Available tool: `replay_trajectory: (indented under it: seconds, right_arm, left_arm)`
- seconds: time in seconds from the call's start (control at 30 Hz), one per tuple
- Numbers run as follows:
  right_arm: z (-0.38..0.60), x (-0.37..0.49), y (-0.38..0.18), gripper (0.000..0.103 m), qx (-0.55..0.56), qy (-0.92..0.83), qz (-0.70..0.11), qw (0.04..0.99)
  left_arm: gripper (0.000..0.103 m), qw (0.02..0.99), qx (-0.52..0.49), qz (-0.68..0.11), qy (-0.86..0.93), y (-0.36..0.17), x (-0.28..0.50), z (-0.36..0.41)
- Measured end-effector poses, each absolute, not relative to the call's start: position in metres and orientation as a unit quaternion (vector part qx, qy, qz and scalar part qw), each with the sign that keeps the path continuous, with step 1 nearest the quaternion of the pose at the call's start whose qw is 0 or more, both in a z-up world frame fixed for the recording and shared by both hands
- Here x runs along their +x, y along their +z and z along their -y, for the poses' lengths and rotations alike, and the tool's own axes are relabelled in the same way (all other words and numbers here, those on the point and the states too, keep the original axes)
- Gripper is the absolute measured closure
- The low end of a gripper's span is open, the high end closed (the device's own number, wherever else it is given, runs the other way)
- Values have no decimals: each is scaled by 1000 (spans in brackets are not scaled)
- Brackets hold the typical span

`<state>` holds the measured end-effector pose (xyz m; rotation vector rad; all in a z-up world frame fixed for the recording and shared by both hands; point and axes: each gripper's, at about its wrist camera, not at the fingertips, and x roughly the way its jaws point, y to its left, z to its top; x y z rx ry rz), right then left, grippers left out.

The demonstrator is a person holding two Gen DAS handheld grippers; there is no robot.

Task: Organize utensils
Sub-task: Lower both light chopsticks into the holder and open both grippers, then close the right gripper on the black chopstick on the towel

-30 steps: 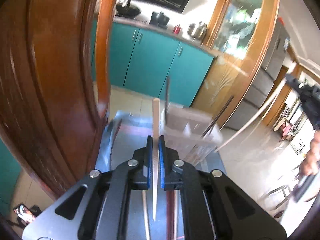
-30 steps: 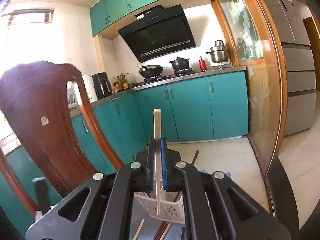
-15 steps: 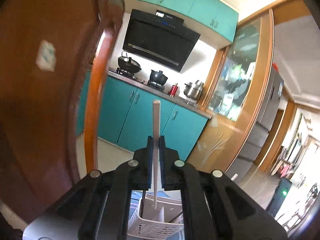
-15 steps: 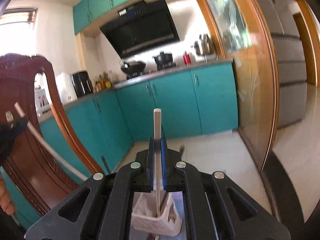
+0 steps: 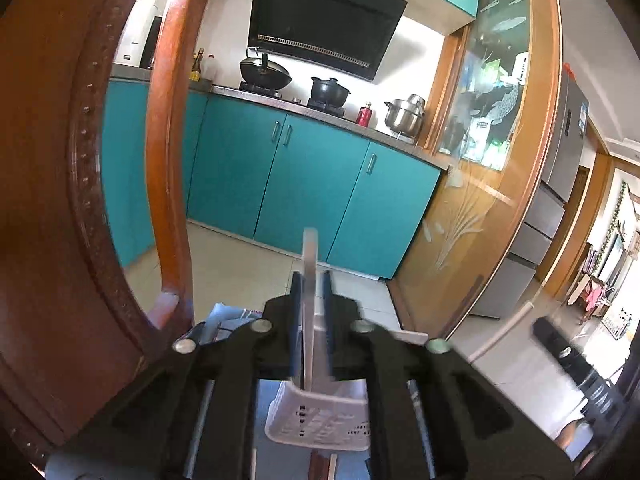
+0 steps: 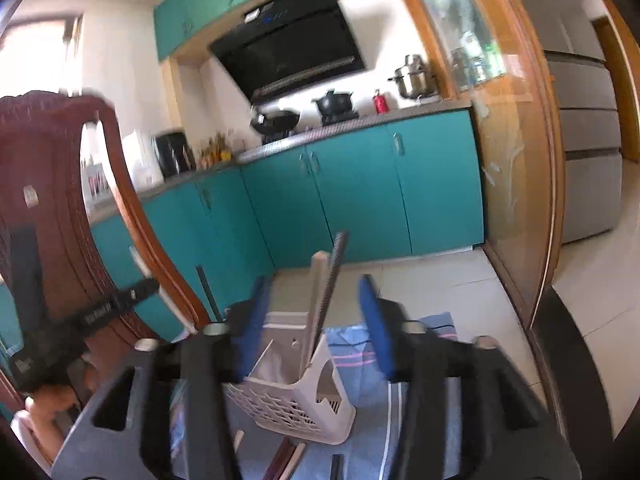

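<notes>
Left gripper [image 5: 311, 300], black metal with blue-padded fingers, clamped shut on a pale, flat-sided chopstick [image 5: 309, 280], held upright over the near corner of a white perforated plastic utensil basket [image 5: 320, 424]. Lower tip of that stick hidden between the pads and the basket rim; whether inside a compartment, impossible to tell.

Right gripper [image 6: 316, 320] spread wide, blue pads well apart and holding nothing. Between those pads, further off, a beige lattice-walled basket [image 6: 296, 404] standing on a blue woven cloth with pink and white stripes [image 6: 400, 360]. Leaning in the basket's right compartment, side by side: a pale beige chopstick [image 6: 316, 300] and a dark ribbed chopstick [image 6: 334, 276], both tilted with tops to the right. Left compartment seemingly bare, smooth-walled. More sticks, dark and light [image 6: 288, 460], lying flat on the cloth just near the basket's front edge, partly hidden by the gripper body.

At far left, a carved reddish-brown wooden chair back [image 6: 48, 208], glossy, with beaded trim. Behind, across a tiled floor, teal flat-fronted cabinets [image 6: 360, 188] under a grey counter carrying a black wok, a black lidded pot and a steel stockpot. Right view slightly blurred.
</notes>
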<state>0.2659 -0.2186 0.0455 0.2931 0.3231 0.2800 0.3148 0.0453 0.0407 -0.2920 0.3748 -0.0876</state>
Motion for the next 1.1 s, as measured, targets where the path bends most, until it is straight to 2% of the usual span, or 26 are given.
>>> replay_trajectory:
  seconds: [0.03,0.17,0.23,0.37,0.47,0.63,0.83,0.97,1.03,1.1]
  right_arm:
    - [226,261,44,51,156,136,-155,966]
    - [267,250,26,51,205,86,-162,961]
    - [276,259,4,51,194,45,-228,953]
    - [253,287,-61,51,141,64,-391,907]
    - [208,294,-90,51,68,102,-451,884]
    - [156,288,-108,51,0,135,-468,873]
    - [132,293,-129,50,-40,132,-492,859]
    - [130,287,-134,51,-51,123,-482,866]
    - [127,285,-135,60,-57,114,-474,871]
    - [126,282,-136,86,-61,109,-466,876]
  left_arm:
    - [64,973,-145,-177,-43,40,305,-50]
    - [62,979,-130,-150,-37,34,268,-63]
    - [62,978,-127,-160,-30,21,252,-70]
    - [62,958,-112,-263,-32,-33,258,-64]
    - [62,930,-102,-350,-46,-79,272,-51]
    - [60,890,-26,-455,-16,-134,289,-29]
    - [51,882,-25,-471,-8,-141,291,-37]
    - [48,879,-19,-476,-8,-142,291,-34]
    - [46,878,-16,-478,-11,-142,291,-28]
    - [46,878,-10,-479,-14,-141,288,-22]
